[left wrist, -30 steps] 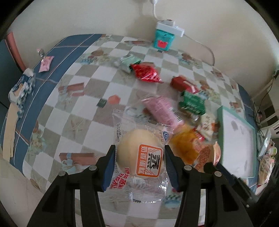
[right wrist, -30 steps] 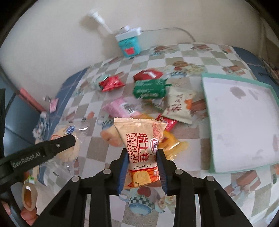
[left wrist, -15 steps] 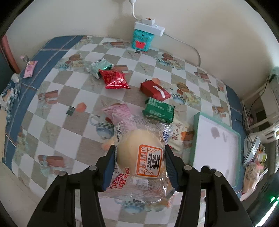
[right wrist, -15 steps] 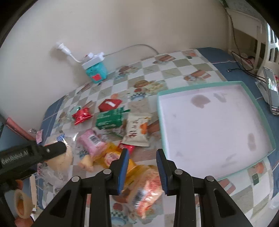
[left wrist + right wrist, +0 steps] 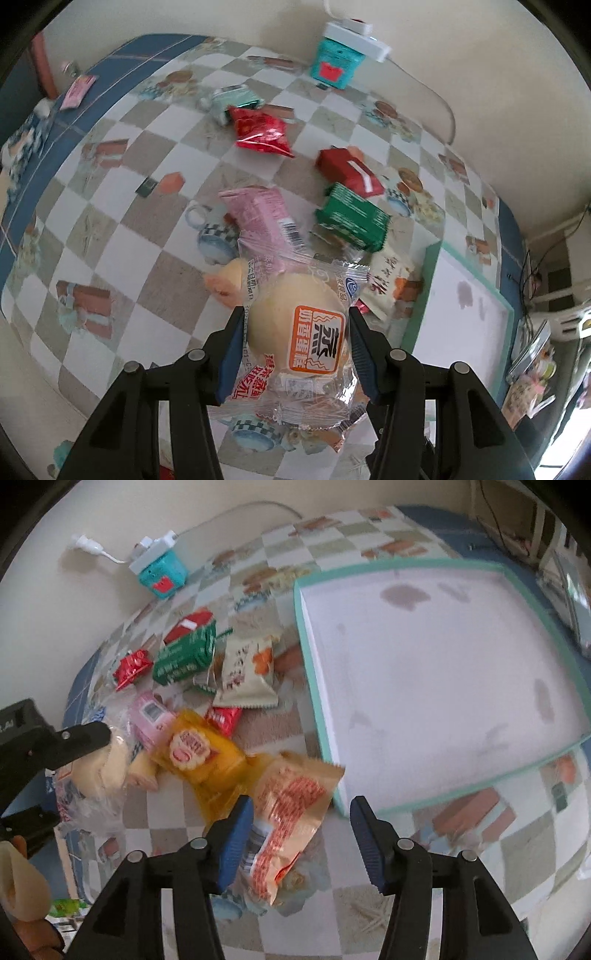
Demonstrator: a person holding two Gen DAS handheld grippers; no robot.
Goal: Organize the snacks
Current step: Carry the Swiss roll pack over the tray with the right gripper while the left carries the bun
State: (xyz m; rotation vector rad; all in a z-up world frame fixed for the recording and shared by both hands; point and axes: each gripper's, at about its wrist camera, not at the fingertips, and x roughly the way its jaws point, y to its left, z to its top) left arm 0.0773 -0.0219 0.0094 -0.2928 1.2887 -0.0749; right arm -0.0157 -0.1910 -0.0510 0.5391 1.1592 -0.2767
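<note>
Clear-wrapped round cake (image 5: 295,332), orange-labelled, clamped in the left gripper (image 5: 295,350); right gripper (image 5: 301,834) opening around a loose orange-printed snack packet (image 5: 288,812).

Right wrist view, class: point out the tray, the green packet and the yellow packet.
tray (image 5: 546,576): right wrist view, on its teal far rim.
green packet (image 5: 181,657): right wrist view, on its printed face.
yellow packet (image 5: 207,757): right wrist view, on its front, below the round label.

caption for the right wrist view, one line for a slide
Right gripper opening over an orange snack packet beside the empty teal-rimmed tray.
</note>
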